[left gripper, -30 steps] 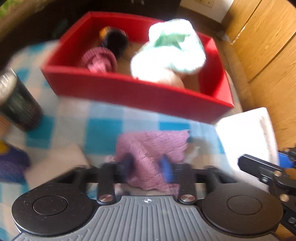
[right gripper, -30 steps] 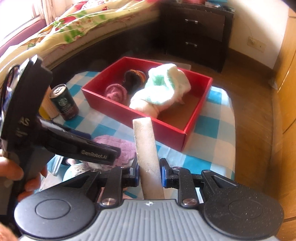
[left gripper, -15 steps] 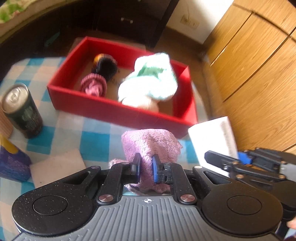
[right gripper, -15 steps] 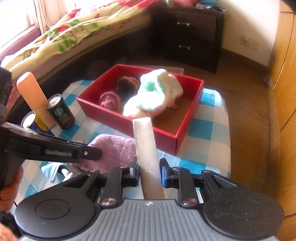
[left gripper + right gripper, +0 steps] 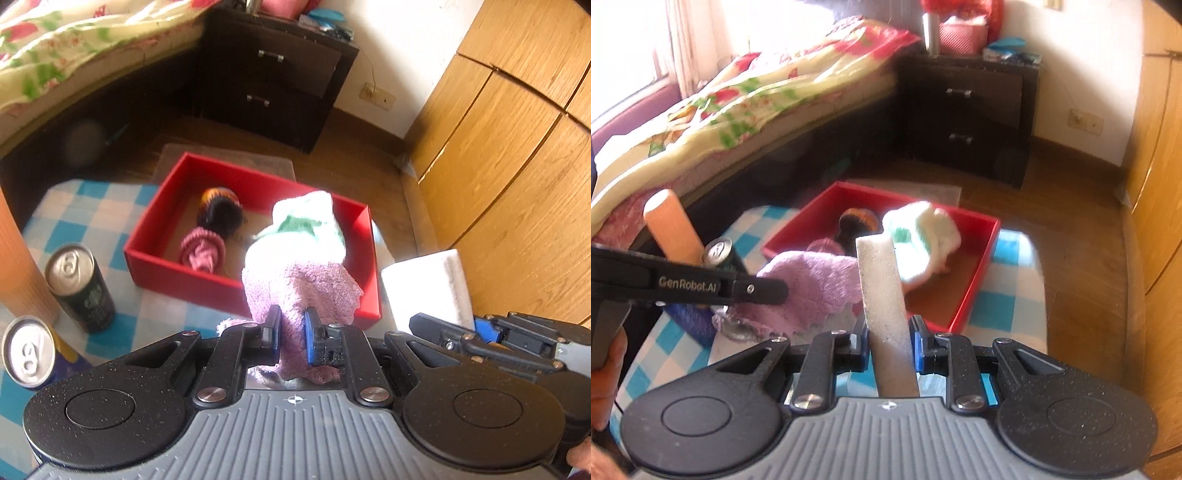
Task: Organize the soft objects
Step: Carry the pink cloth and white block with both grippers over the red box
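My left gripper (image 5: 291, 334) is shut on a fluffy pink cloth (image 5: 306, 288), which hangs above the checked tablecloth in front of the red box (image 5: 184, 273). In the right wrist view the same pink cloth (image 5: 812, 284) droops from the left gripper (image 5: 775, 291). My right gripper (image 5: 888, 347) is shut on a white sponge block (image 5: 881, 280) that sticks up between its pads. That sponge (image 5: 424, 288) shows at the right in the left wrist view. Inside the red box (image 5: 975, 291) lie a white-green fluffy cloth (image 5: 310, 229), a pink knit roll (image 5: 203, 251) and a dark striped roll (image 5: 219, 208).
Two drink cans (image 5: 79, 284) (image 5: 26, 350) and a tall orange cylinder (image 5: 14, 266) stand left on the blue-checked tablecloth (image 5: 92, 206). A wooden wardrobe (image 5: 517, 166) is on the right. A bed (image 5: 738, 99) and a dark nightstand (image 5: 975, 110) lie beyond.
The left gripper closed on the pink cloth and lifted it off the table. The right gripper rose with the sponge still held. Both views now look from higher up.
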Motion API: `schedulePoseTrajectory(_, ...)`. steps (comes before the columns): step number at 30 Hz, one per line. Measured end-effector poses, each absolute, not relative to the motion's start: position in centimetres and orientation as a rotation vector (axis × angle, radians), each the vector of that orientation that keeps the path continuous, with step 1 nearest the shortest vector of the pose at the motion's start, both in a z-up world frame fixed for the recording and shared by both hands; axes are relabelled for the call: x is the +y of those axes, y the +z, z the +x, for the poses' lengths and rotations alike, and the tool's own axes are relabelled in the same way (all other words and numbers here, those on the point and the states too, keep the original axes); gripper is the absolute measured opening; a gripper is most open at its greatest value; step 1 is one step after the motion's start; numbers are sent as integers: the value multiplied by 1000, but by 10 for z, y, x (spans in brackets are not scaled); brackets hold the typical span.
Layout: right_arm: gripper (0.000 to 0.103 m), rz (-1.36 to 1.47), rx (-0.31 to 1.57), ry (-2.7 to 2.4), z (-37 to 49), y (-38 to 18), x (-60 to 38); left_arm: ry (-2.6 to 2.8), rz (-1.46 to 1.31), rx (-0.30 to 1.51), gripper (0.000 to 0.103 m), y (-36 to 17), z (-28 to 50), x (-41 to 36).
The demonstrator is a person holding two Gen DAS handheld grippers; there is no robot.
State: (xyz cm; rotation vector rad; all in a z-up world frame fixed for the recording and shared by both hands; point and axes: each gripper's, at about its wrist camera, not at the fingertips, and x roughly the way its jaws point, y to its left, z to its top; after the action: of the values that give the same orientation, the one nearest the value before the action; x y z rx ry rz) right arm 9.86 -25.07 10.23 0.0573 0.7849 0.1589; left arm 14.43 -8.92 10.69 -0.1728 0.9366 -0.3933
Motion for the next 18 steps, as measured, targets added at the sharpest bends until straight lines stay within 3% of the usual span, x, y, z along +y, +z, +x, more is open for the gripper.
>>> schedulePoseTrajectory(18,1,105,744,114,150,114,-256,-356,-186,856,11,120,192,-99)
